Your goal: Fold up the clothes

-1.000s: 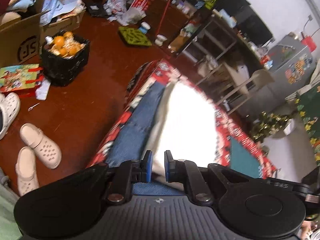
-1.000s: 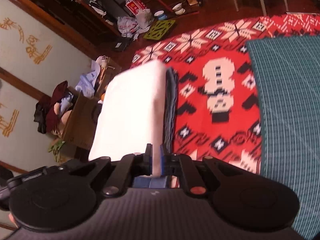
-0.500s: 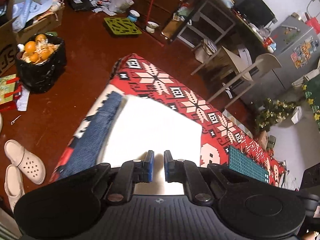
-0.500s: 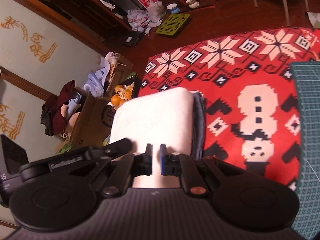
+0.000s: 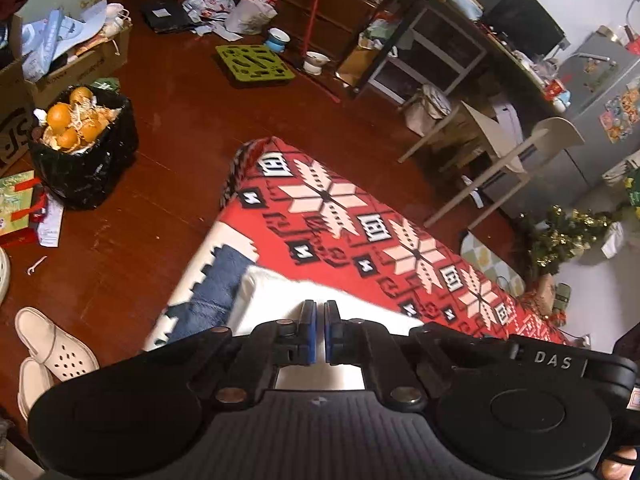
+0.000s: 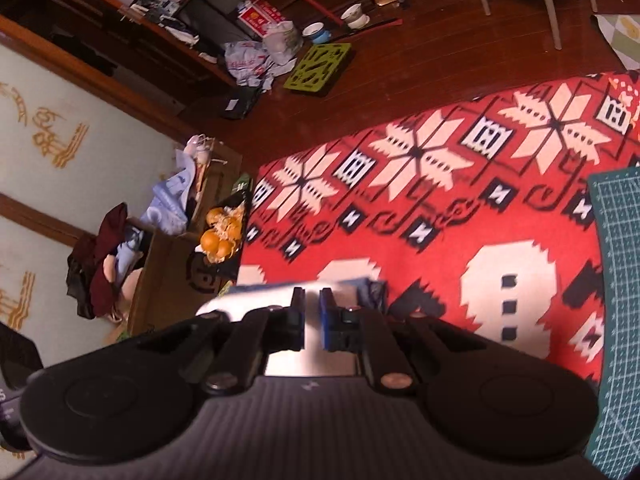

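Both claws tilted downward; the left claw [image 5: 319,330] was closing, the right claw [image 6: 312,318] nearly shut.

Both grippers have drawn back along the table, so the white garment [image 5: 280,292] now shows only as a short strip ahead of them. The left gripper [image 5: 319,312] is closing, white cloth between its jaws. More red patterned cloth [image 6: 460,216] is uncovered.

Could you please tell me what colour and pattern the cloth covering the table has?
The cloth is red with white snowflake motifs and black accents, best seen in the right wrist view.
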`<state>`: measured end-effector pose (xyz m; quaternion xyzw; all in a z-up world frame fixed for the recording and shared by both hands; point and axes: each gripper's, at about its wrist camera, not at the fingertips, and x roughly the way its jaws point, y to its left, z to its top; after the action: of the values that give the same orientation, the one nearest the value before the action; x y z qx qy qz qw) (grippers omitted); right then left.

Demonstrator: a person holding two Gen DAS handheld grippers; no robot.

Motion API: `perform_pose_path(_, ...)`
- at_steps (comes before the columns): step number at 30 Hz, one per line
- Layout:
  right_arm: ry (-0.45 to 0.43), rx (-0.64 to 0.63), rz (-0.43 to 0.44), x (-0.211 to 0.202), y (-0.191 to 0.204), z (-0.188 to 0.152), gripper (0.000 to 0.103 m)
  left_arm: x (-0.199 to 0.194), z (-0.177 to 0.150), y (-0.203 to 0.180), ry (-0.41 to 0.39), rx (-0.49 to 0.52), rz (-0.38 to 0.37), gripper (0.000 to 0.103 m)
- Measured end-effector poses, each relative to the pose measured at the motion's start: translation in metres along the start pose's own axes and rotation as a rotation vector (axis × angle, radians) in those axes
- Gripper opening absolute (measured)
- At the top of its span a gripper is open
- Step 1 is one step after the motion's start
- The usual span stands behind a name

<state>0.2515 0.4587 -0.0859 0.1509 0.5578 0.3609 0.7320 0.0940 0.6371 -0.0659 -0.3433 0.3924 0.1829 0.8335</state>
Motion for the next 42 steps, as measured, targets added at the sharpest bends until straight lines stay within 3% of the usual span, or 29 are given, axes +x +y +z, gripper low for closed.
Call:
perform_pose_path(4, -0.016, -0.008, 0.002, -0.014, -0.005, 0.0, 0.011, -0.015, -0.005, -0.005, -0.008, 0.031, 0.004, 0.007)
perform_pose_path(8, -0.03, -0.056, -0.017, -0.042, -0.001, -0.026, 0.013, -0.042, -0.031, -0.013, -0.026, 0.069, 0.028, 0.008)
perform_pose_path(11, -0.049, -0.095, -0.047, -0.07, 0.006, -0.053, 0.017, -0.068, -0.055, -0.011, -0.032, 0.044, 0.034, 0.01)
perform_pose_path(15, -0.07, -0.154, -0.074, -0.115, 0.016, -0.093, 0.022, -0.111, -0.091, -0.01, -0.063, 0.045, 0.046, 0.037)
perform_pose_path(17, -0.084, -0.18, -0.088, -0.139, 0.02, -0.113, 0.026, -0.132, -0.111, -0.01, -0.077, 0.058, 0.06, 0.043)
perform_pose_path(24, -0.096, -0.283, -0.16, -0.2, 0.029, -0.181, 0.056, -0.185, -0.178, -0.011, -0.107, 0.041, 0.104, 0.075)
perform_pose_path(28, -0.14, -0.333, -0.199, -0.228, 0.029, -0.219, 0.082, -0.201, -0.214, -0.011, -0.114, 0.054, 0.133, 0.076)
perform_pose_path(33, -0.159, -0.405, -0.236, -0.248, 0.025, -0.257, 0.098, -0.212, -0.251, -0.011, -0.111, 0.088, 0.18, 0.076)
perform_pose_path(40, -0.175, -0.475, -0.255, -0.262, 0.02, -0.292, 0.102, -0.227, -0.286, -0.017, -0.164, 0.15, 0.238, 0.077)
perform_pose_path(42, -0.179, -0.463, -0.255, -0.266, 0.018, -0.297, 0.102, -0.231, -0.292, -0.015, -0.178, 0.145, 0.232, 0.084)
